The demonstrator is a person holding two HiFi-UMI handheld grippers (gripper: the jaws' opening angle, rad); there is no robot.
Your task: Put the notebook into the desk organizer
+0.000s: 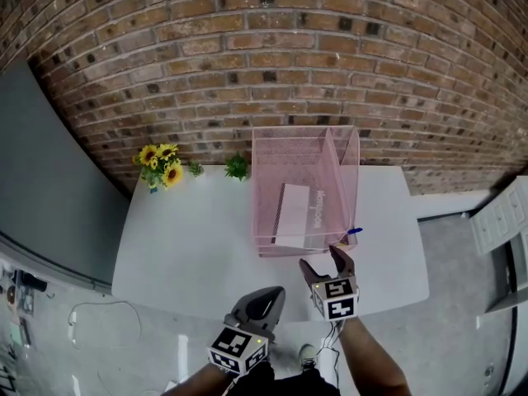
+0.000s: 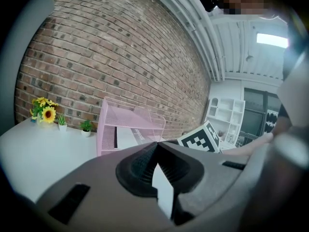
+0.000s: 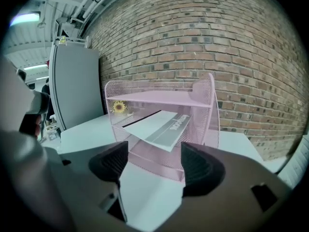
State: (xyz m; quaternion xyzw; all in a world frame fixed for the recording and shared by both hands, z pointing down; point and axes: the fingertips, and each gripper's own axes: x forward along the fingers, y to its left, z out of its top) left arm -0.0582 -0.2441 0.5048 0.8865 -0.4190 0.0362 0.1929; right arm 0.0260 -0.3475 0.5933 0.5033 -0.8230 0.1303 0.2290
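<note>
Two things sit on the white surface (image 1: 190,246). The pink desk organizer (image 1: 305,151), far right, holds the notebook (image 1: 293,213) slanted under its shelf, so my right gripper (image 1: 327,262), jaws wide and empty, should back straight out without snagging mesh. My left gripper (image 1: 268,297) is closed on nothing.

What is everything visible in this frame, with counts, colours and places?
brick wall: one, red-brown, behind the table
table: one, white, against the wall
desk organizer: one, pink mesh, on the table's right half
notebook: one, white and grey, lying inside the organizer under its top shelf
sunflowers: one bunch, yellow, at the table's back left
small plants: two, green, between the sunflowers and the organizer
blue item: one, by the organizer's front right corner; too small to identify
left gripper: one, grey, jaws together, empty, near the table's front edge
right gripper: one, grey, jaws apart, empty, just before the organizer
</note>
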